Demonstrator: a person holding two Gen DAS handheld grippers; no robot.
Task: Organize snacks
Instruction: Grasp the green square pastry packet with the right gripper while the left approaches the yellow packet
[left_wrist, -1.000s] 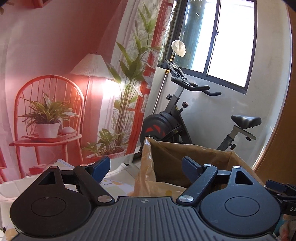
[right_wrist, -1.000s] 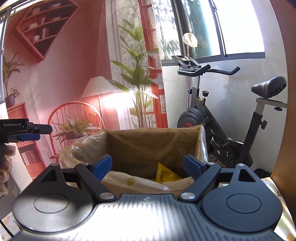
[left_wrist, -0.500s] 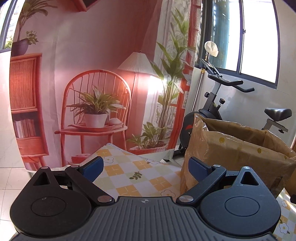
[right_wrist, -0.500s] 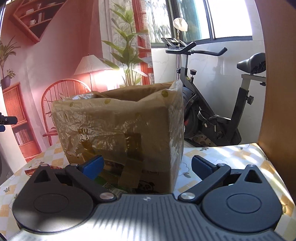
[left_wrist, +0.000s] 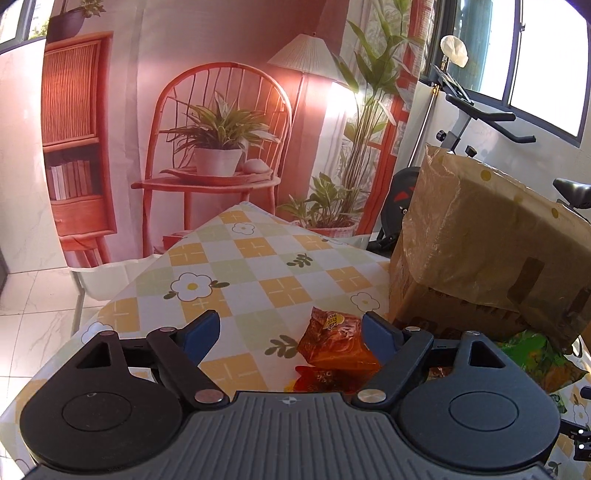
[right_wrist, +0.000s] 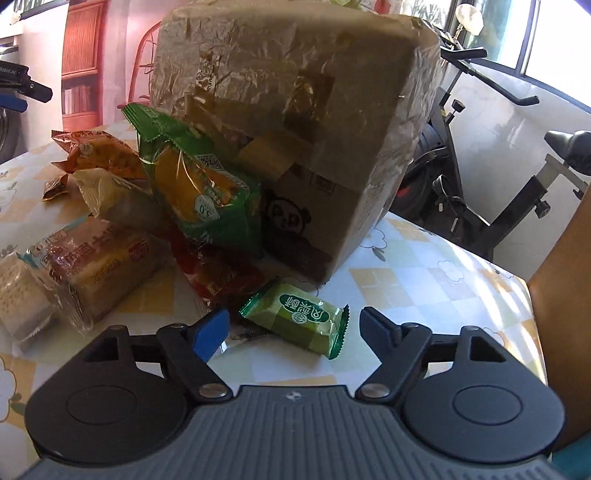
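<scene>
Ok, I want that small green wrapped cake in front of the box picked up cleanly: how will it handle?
The small green cake looks light, so a nudge would probably slide it across the tablecloth. Its glossy crimped wrapper may be slippery and crinkle at the ends. The block inside seems soft, so it might squash.

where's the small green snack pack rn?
Right wrist view: the small green snack pack lies flat on the checked tablecloth, between the open right gripper's fingers, just in front of the cardboard box's near corner, right of the red packet.
</scene>
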